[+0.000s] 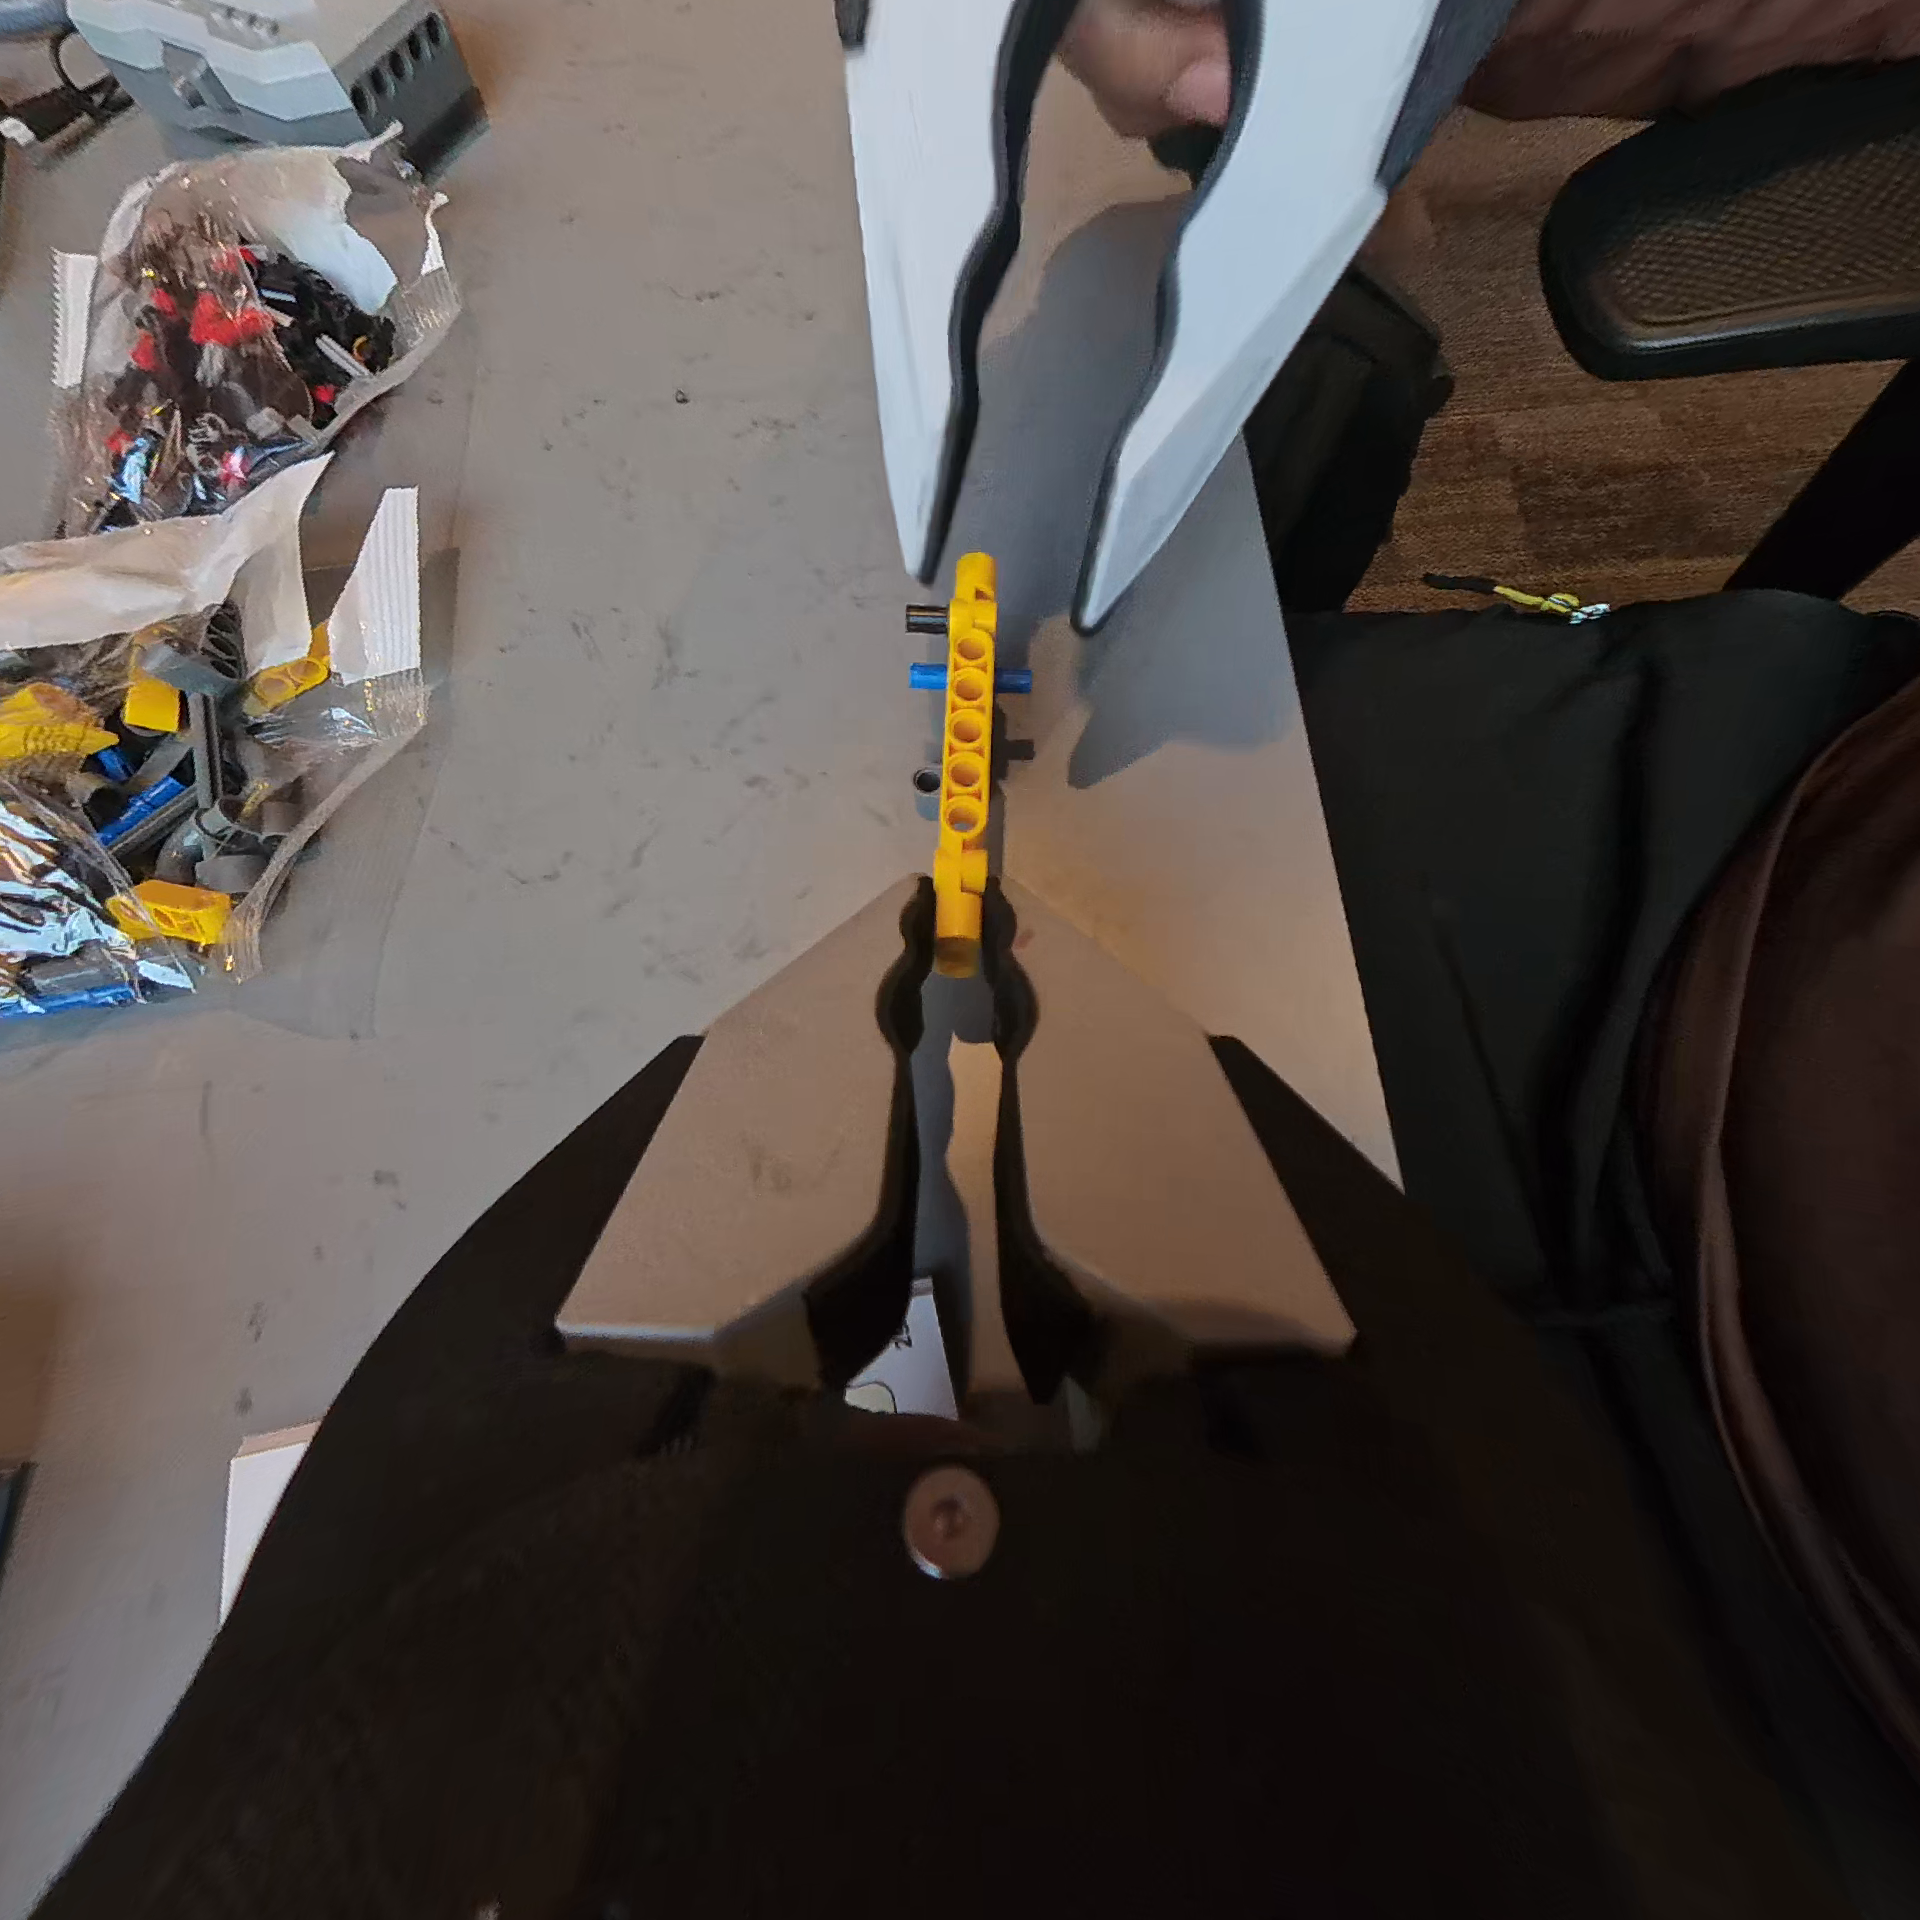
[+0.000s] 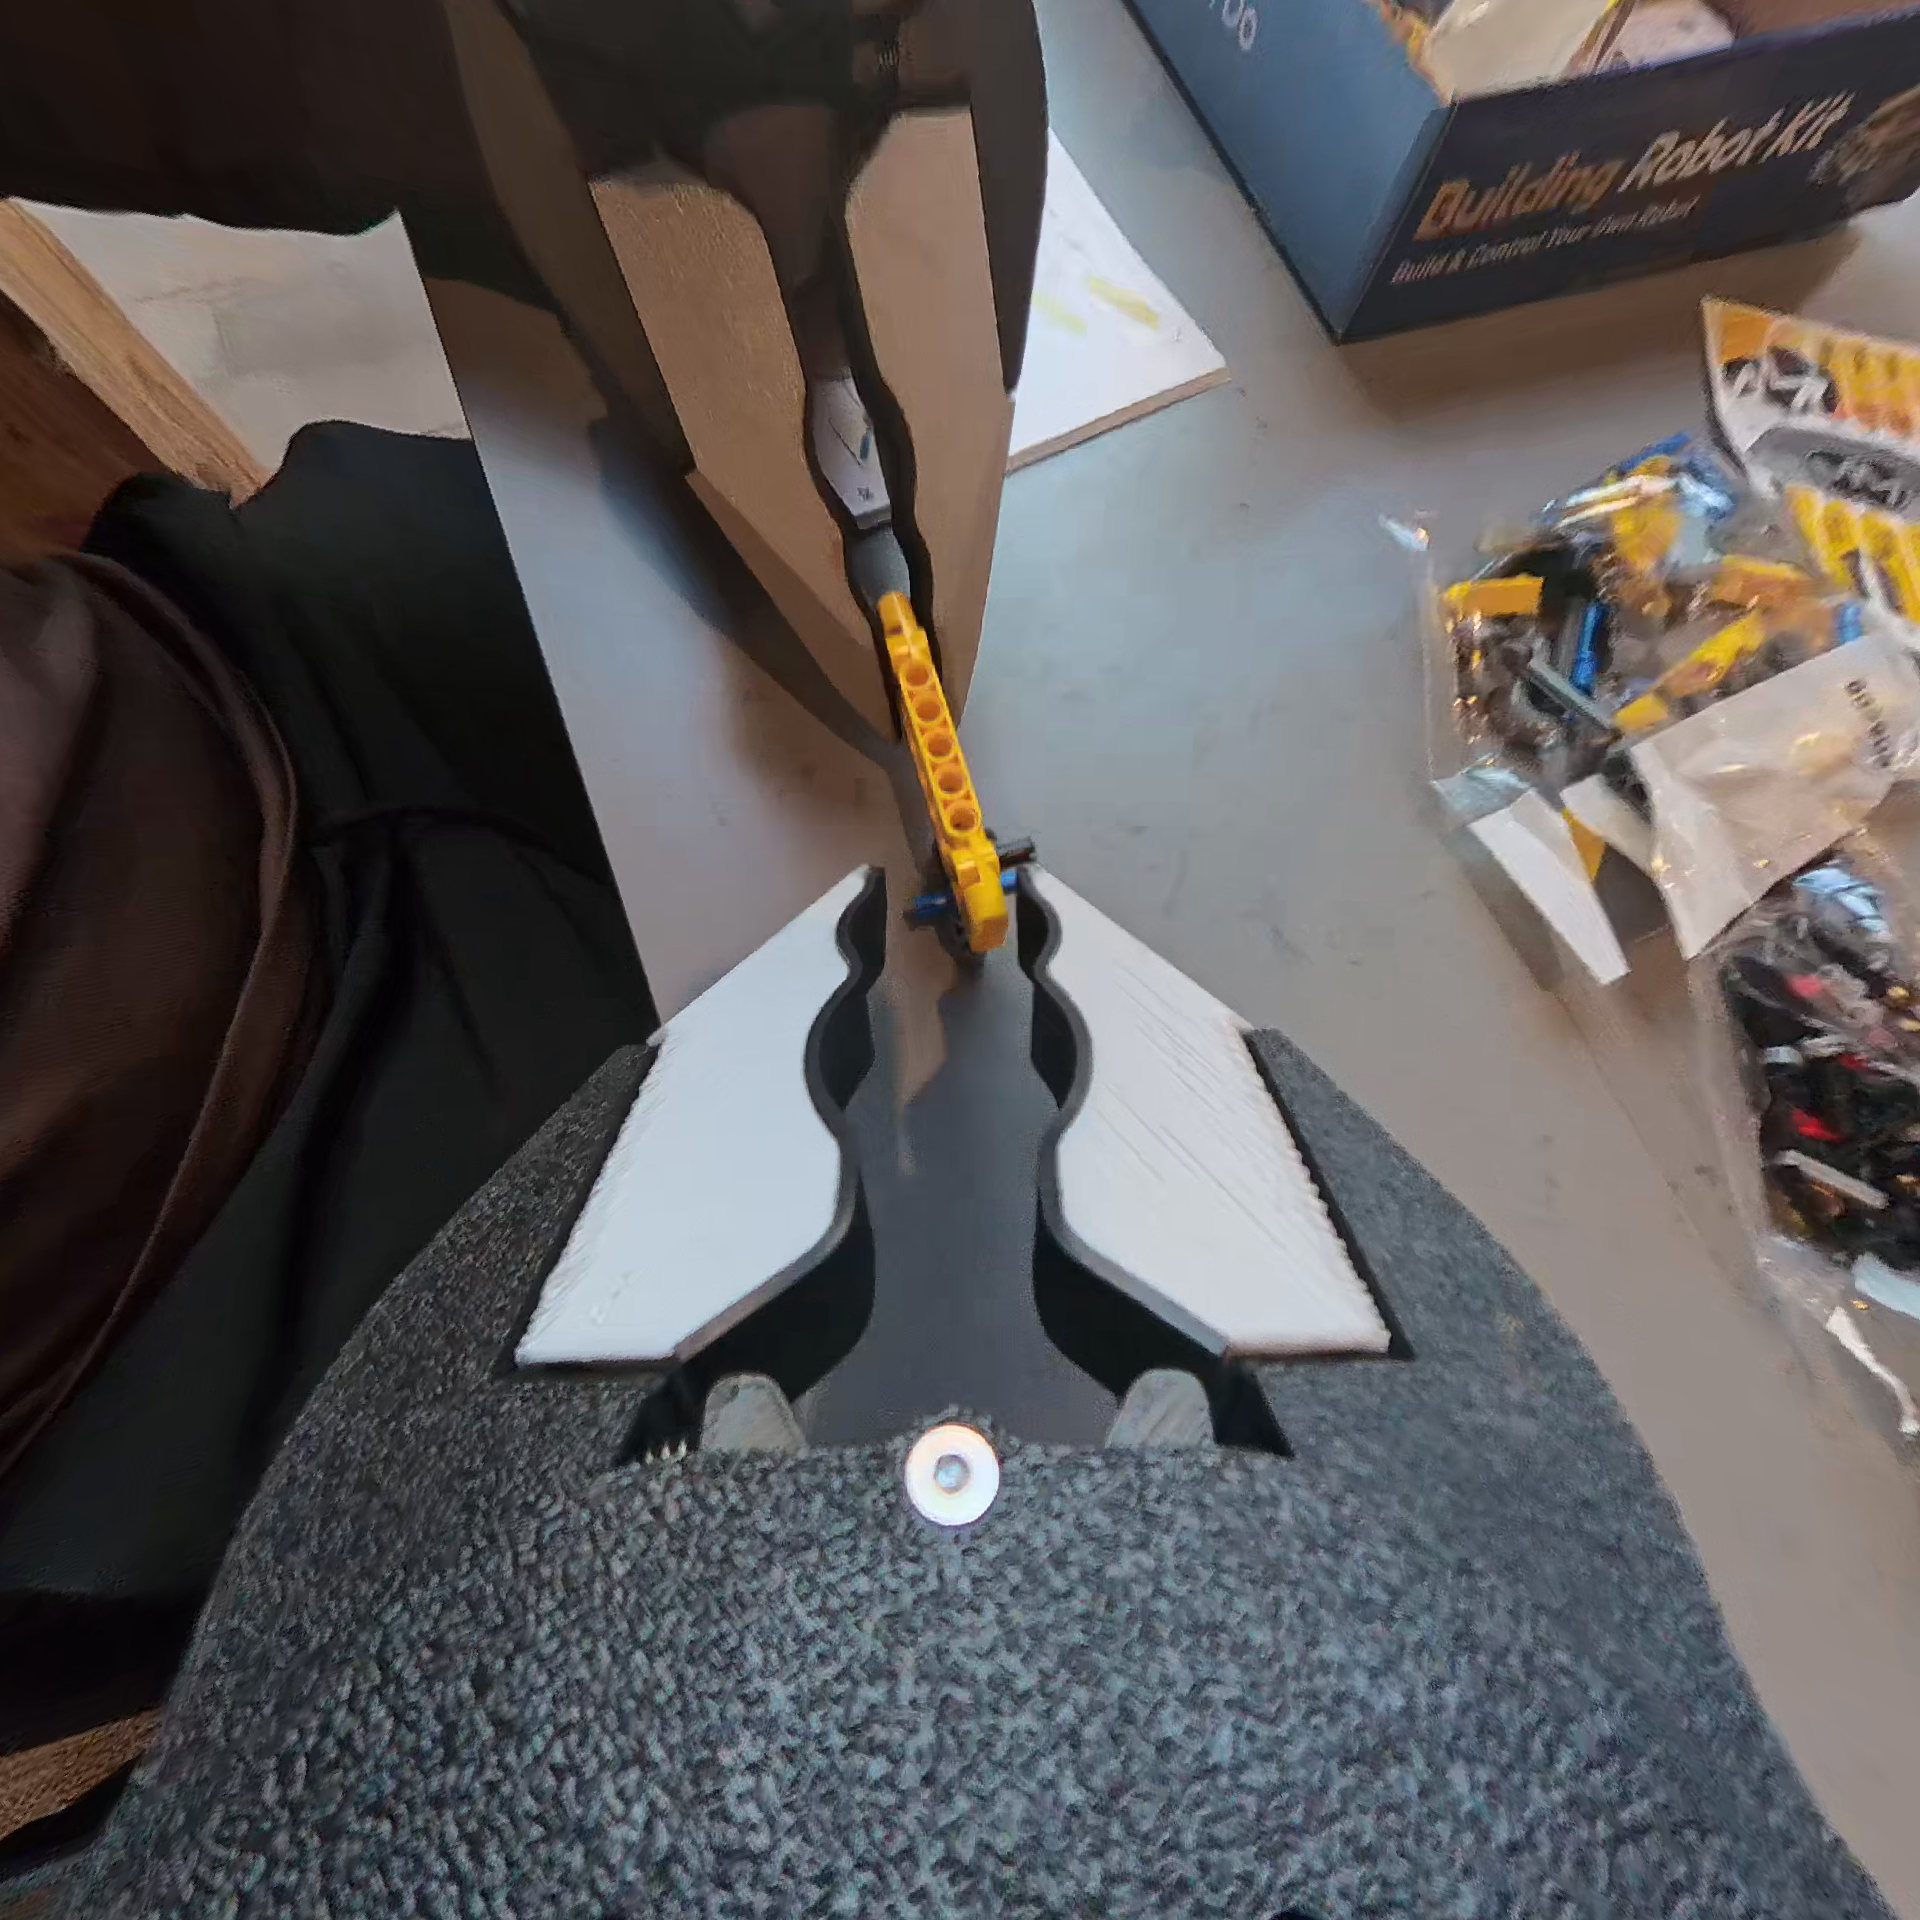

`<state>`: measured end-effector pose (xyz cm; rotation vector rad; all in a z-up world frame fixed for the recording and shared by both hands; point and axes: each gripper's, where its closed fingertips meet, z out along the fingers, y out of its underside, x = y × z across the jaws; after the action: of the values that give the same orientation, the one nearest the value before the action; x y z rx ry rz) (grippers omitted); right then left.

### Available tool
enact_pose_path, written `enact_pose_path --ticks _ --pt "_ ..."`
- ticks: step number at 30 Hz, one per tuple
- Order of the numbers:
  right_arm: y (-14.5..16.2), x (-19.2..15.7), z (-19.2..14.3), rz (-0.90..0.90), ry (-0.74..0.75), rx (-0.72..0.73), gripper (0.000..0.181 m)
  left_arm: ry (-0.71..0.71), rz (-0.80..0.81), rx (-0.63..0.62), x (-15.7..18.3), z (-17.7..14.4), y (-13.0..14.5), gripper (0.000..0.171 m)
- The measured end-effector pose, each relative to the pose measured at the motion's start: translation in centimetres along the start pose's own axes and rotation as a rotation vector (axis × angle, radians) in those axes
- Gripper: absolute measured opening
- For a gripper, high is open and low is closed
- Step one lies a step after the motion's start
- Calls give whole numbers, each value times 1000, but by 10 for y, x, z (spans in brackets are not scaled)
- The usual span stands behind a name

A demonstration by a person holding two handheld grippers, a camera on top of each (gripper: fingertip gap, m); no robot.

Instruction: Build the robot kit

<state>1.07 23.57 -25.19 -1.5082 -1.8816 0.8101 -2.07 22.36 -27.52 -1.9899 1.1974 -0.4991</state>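
We find the left hand-held gripper [image 1: 956, 914] clamped narrowly on one end of a yellow perforated beam [image 1: 966, 748] above the grey surface [image 1: 644, 520]. The right hand-held gripper [image 2: 951, 883] stands apart around its far, pinned end; contact there is unclear.

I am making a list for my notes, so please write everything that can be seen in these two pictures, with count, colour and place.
Perforated plastic beam: one, yellow, with blue and black pins, held above the table edge.
Clear plastic bags of small building parts: several, yellow, blue, red, black contents, on the table.
Cardboard kit box: one, dark blue, open, far on the table.
Paper sheet: one, white, near the box.
Stone-look table: one, grey.
Mesh office chair: one, black, beside the table.
Left tongs: tan fingers, shut on the beam's near end.
Right tongs: white fingers, open around the beam's other end.
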Motion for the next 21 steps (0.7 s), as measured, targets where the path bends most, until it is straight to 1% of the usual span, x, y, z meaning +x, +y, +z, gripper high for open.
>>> enact_pose_path --ticks 3,5,8,11,13,21 --pt "-14 4 -6 -49 8 -16 29 16 -2 -5 1 1 0 5" --pt "-15 4 0 -114 1 -85 30 25 -3 -14 1 1 1 5" --pt "-5 3 13 -207 -40 -243 30 28 5 -31 -1 1 1 5" --pt "6 3 21 -262 -84 -357 19 44 15 -35 -2 0 -2 5" --pt "8 3 23 -270 -106 -388 10 52 22 -44 -3 0 -2 6" --pt "10 3 24 -175 -207 -470 9 95 -9 -32 -3 2 0 6"
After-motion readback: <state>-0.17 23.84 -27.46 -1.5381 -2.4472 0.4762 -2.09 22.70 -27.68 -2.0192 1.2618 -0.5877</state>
